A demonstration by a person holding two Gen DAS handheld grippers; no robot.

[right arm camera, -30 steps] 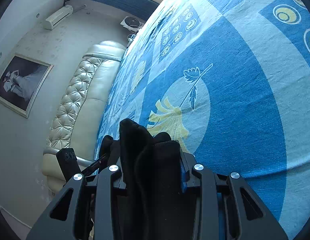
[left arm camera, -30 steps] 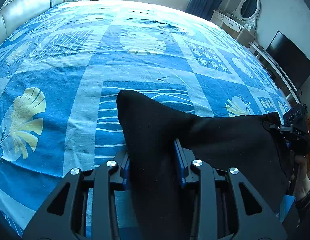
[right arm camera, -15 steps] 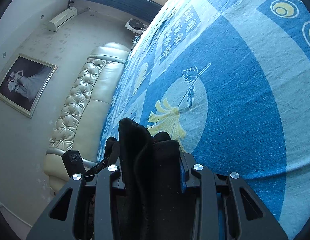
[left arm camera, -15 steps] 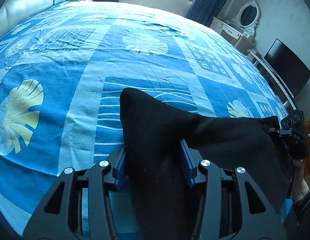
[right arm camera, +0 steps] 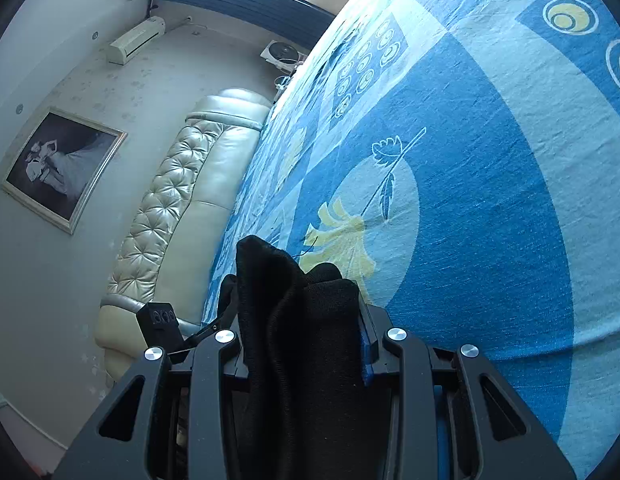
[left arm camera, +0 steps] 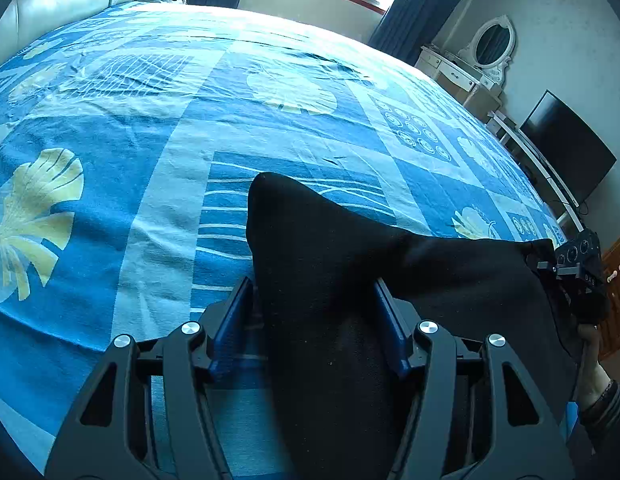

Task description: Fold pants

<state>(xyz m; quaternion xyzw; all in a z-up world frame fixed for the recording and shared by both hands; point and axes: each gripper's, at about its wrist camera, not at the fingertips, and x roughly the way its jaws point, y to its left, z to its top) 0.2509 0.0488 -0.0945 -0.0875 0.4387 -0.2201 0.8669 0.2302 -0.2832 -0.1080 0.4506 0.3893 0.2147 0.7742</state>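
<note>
A: Where were the pants [left arm camera: 333, 280]?

B: The black cloth lay strung between the two tools over the bed [left arm camera: 158, 184], one bunched corner poking forward between the fingers of the left tool [left arm camera: 313, 316], the far edge running off to the right tool [right arm camera: 302, 328]. It sat low over the blue patterned bedspread; whether the underside touched it could not be told.

A: And the tools themselves?

B: The left tool's jaws had just been opening, with the cloth between them. In its own view the blue pads stood apart, a gap showing at the left pad, so it looked released rather than clamped. The right tool was clamped on a thick fold of the pants, pads pressed against both sides.

A: Which step did that make it?

B: Most likely the end of one fold: the left corner being set down while the right side was held. The next move would probably call for backing the left tool off without dragging the cloth, letting go on the right, then smoothing or taking a new hold for another fold.

A: Any writing?

B: Small marks showed on the other tool's housing in each view, too small to read. Beyond the bed, a padded headboard [right arm camera: 170, 216] and a framed picture [right arm camera: 58, 168] bore no legible text.
</note>
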